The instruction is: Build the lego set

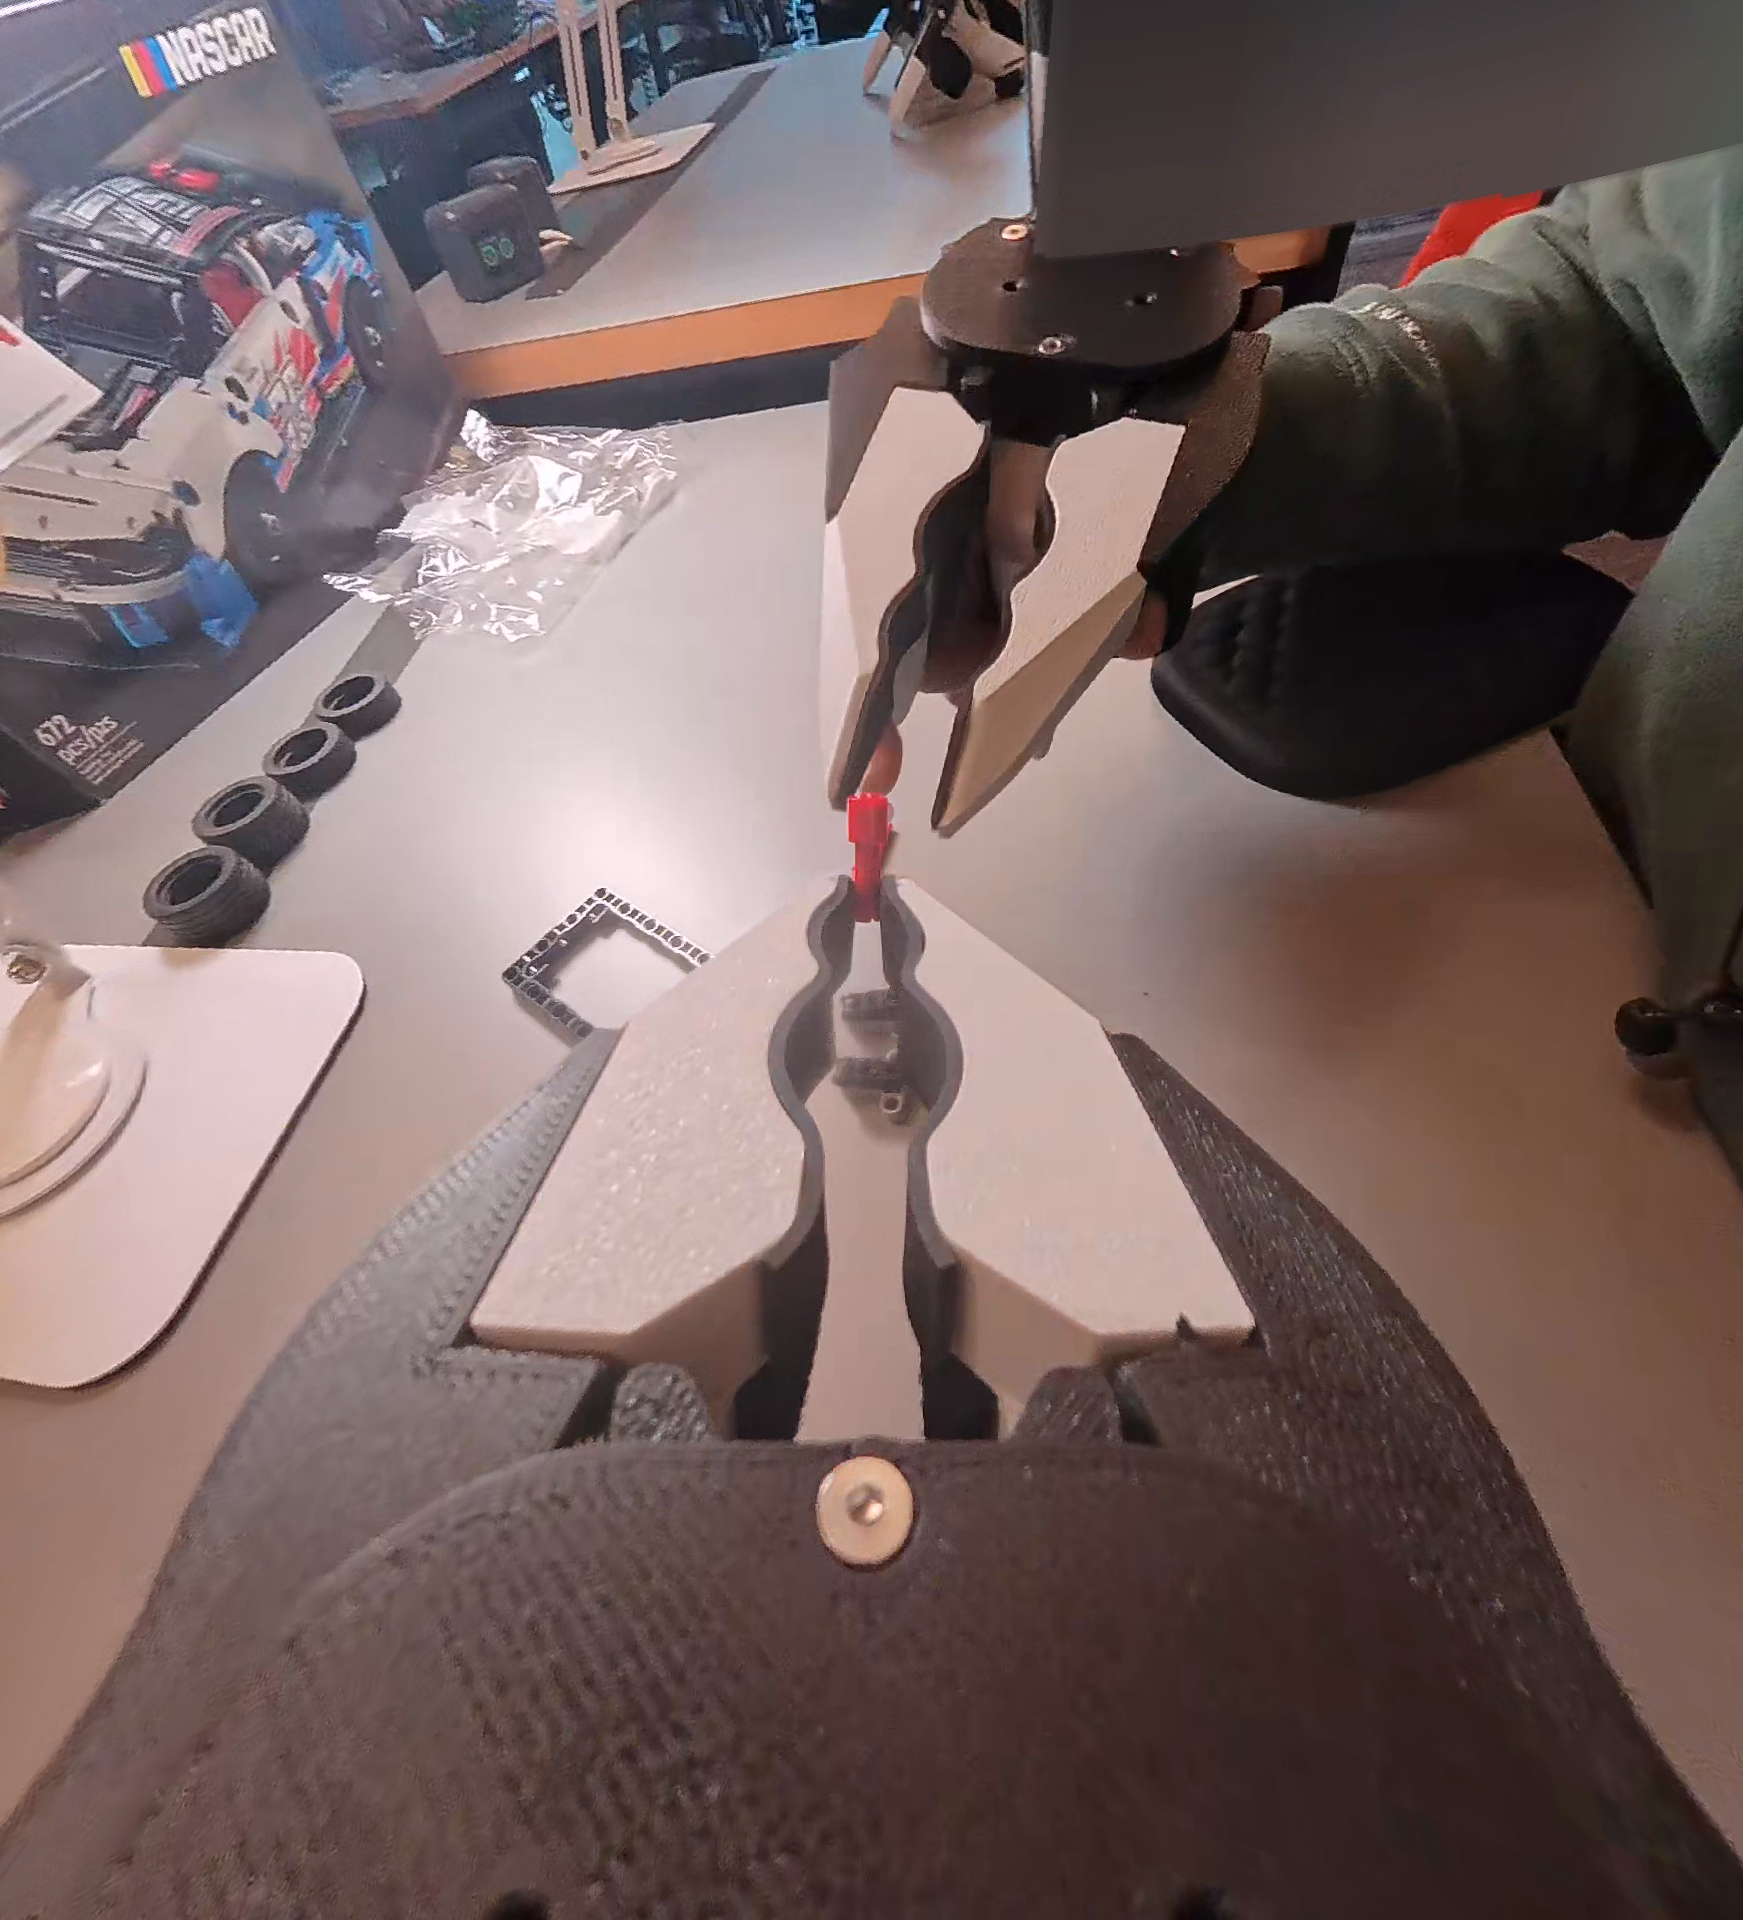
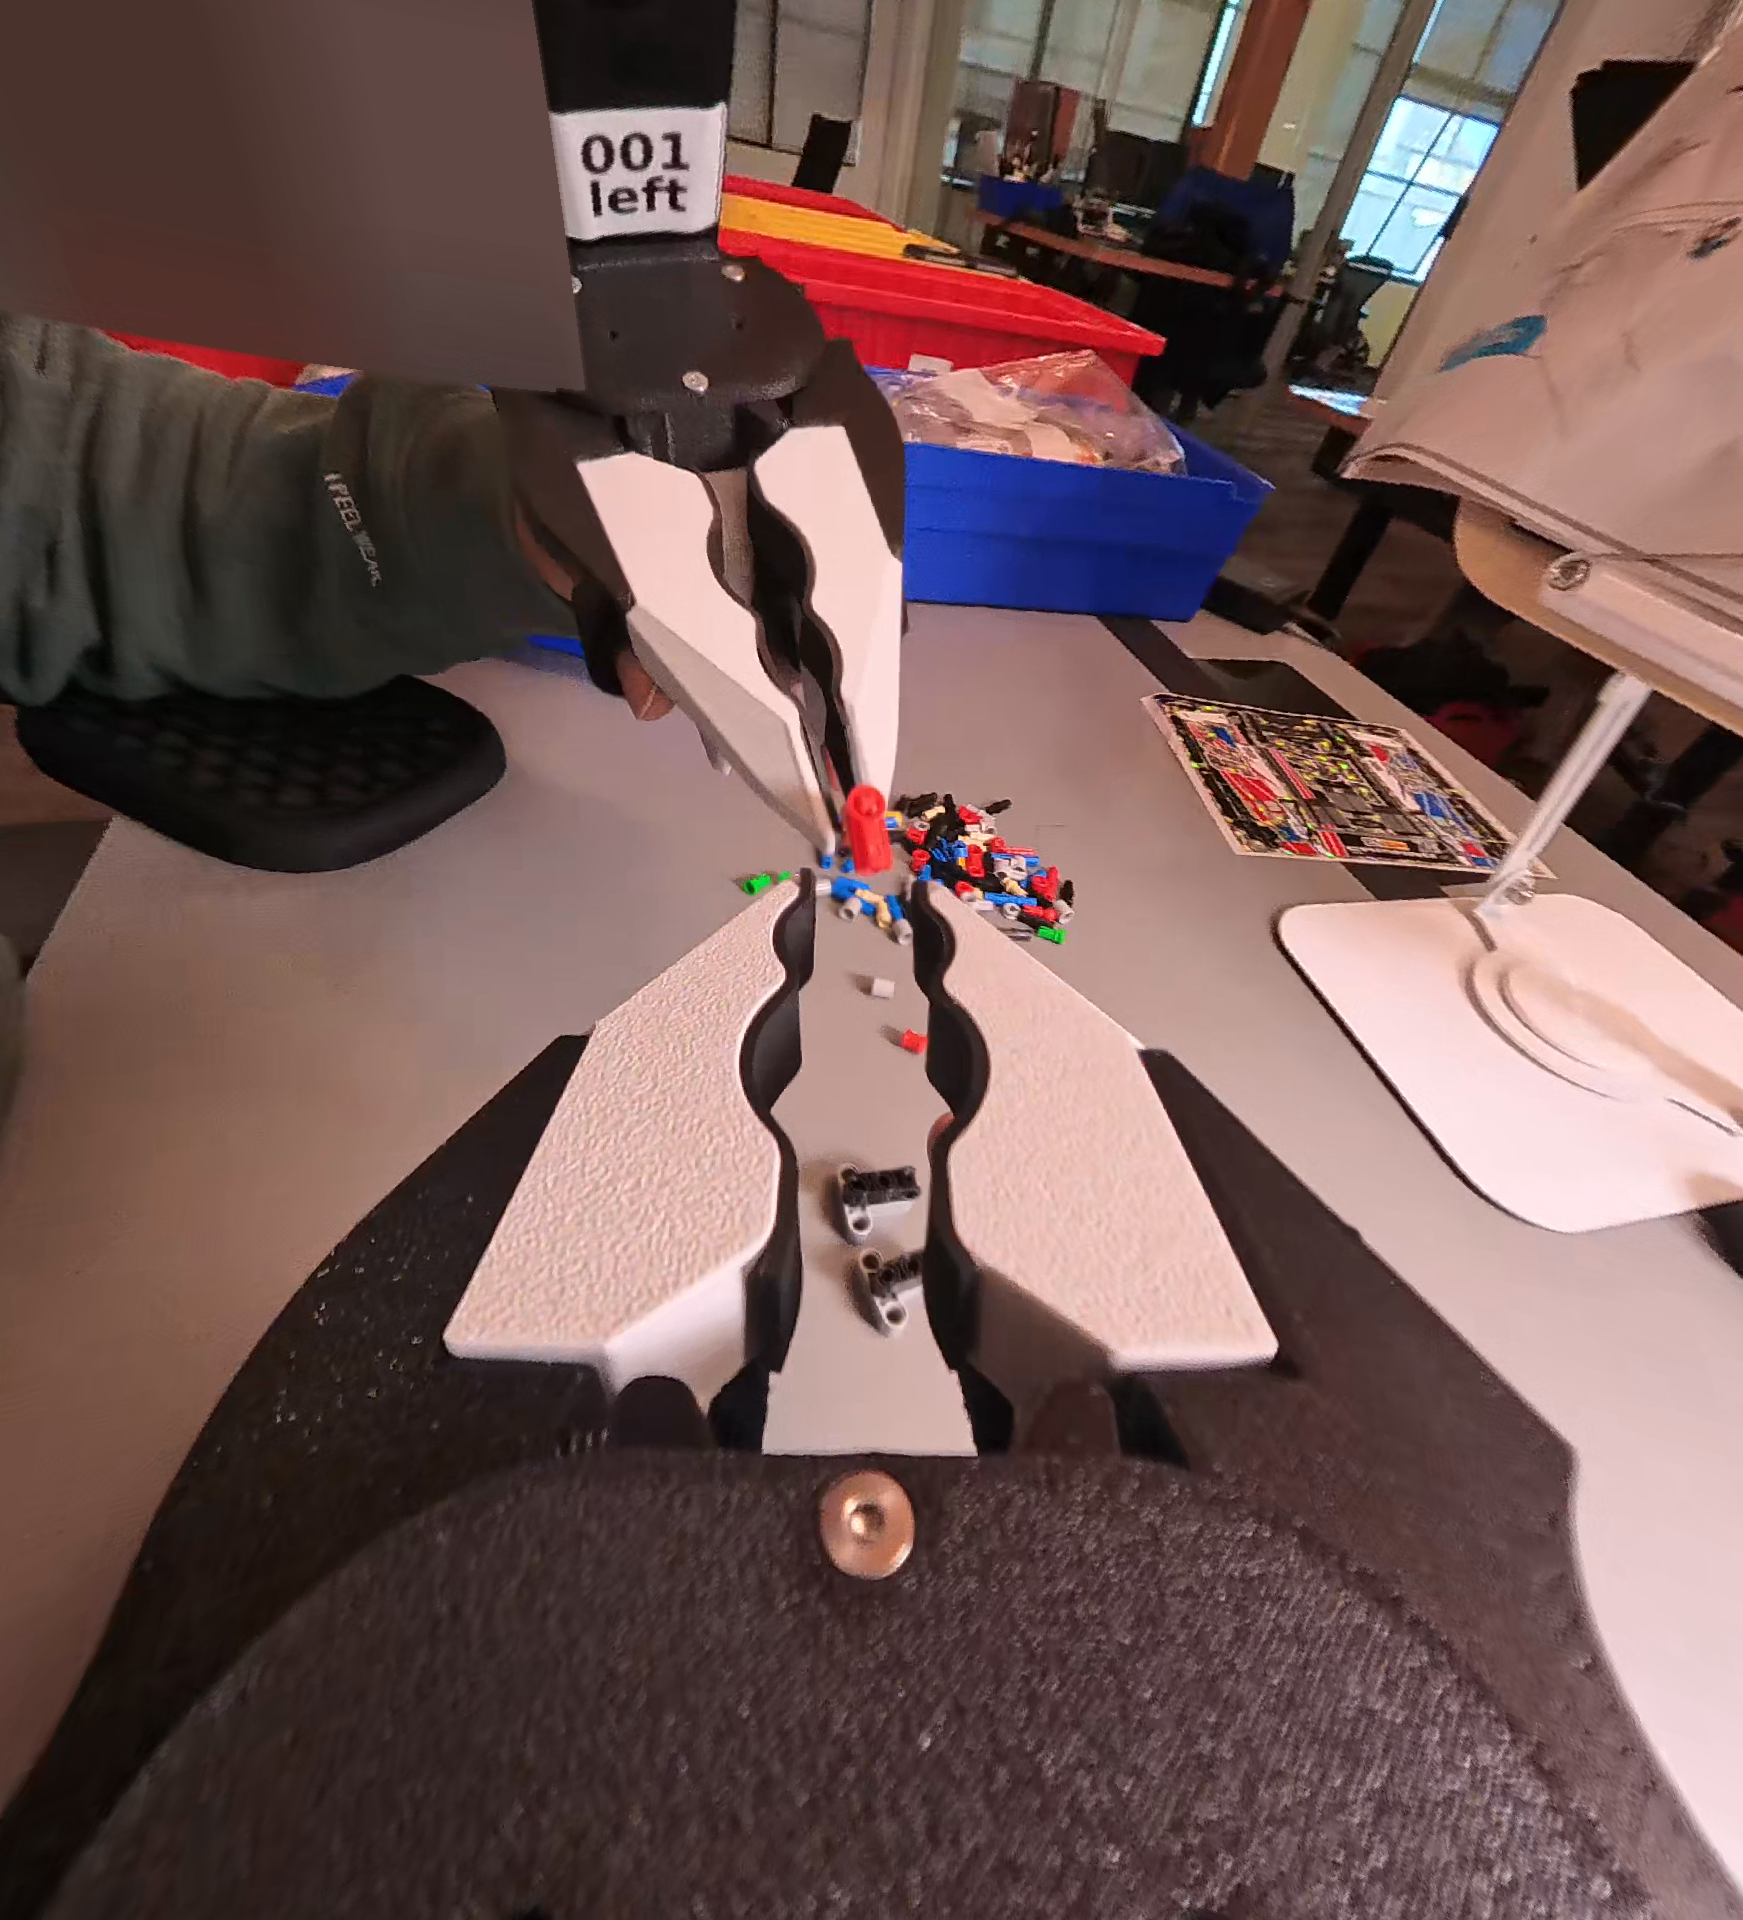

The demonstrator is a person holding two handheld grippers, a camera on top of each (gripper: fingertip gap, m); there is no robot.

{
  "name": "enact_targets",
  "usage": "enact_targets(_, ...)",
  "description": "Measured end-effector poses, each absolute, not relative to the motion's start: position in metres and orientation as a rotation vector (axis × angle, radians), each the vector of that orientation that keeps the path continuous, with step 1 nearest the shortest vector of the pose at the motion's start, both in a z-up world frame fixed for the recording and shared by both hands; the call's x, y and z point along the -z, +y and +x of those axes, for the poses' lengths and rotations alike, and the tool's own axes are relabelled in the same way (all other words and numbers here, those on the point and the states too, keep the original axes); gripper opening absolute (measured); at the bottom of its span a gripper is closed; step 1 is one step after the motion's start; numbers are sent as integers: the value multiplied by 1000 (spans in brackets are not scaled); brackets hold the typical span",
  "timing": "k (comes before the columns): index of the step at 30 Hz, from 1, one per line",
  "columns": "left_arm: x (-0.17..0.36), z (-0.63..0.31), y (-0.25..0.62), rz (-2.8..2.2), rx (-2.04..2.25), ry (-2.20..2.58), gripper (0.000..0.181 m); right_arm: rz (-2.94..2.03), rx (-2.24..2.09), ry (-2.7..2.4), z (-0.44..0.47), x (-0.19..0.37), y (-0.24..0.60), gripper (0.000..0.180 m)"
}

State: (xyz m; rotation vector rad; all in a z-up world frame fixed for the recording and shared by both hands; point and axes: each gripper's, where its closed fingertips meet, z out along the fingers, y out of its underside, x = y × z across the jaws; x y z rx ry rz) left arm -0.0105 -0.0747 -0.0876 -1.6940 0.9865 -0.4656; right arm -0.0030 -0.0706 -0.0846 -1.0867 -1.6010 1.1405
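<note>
Handover of a small part looks to be the step in hand, judged from how the two tongs meet over the middle of the grey table (image 1: 1262, 1039).

Largest on the table is the set's box (image 1: 181, 343), standing at the far left corner, with crumpled clear bags (image 1: 534, 520) beside it and four black tyres (image 1: 269, 800) in a row toward the left edge. A black square frame (image 1: 597, 961) lies flat near the middle, just left of the left tongs (image 1: 869, 902). In the right wrist view a sticker sheet (image 2: 1334, 779) lies toward the right edge, and a heap of small mixed pins (image 2: 981, 868) sits mid-table.

The left tongs are clamped on the lower end of a red pin (image 1: 867, 844), which stands upright in the air above the table. The right tongs (image 1: 893, 805) point down at its top, tips apart, one tip just beside the pin; contact cannot be told. Two grey-and-black connectors (image 2: 877, 1231) lie on the table between the right tongs' fingers.

Next move, likely: close the right tongs on the pin's free end squarely, since so small and smooth a part could twist or pop out.
</note>
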Motion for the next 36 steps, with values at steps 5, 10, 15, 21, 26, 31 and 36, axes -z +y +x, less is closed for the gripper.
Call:
enact_targets(5,96,-5,-78,-1710,479,1011,3,-1084,-1139,-1645,-8,93,-78,8)
enact_targets(10,103,-2,-79,-1729,481,1030,3,-1105,-1135,-1667,-9,101,-79,5)
enact_targets(15,98,-1,-77,-1731,546,954,5,-1131,-1296,-1578,-8,95,-77,5)
enact_targets(21,88,7,-81,-1700,655,906,3,-1050,-1468,-1480,0,81,-82,5)
enact_targets(26,85,10,-84,-1699,730,891,3,-1008,-1512,-1468,4,79,-85,5)
enact_targets(31,89,-13,-79,-1749,684,834,3,-1019,-1574,-1287,16,56,-56,5)
enact_targets(36,98,-22,-70,-1785,614,827,2,-1071,-1570,-1331,10,72,-58,5)
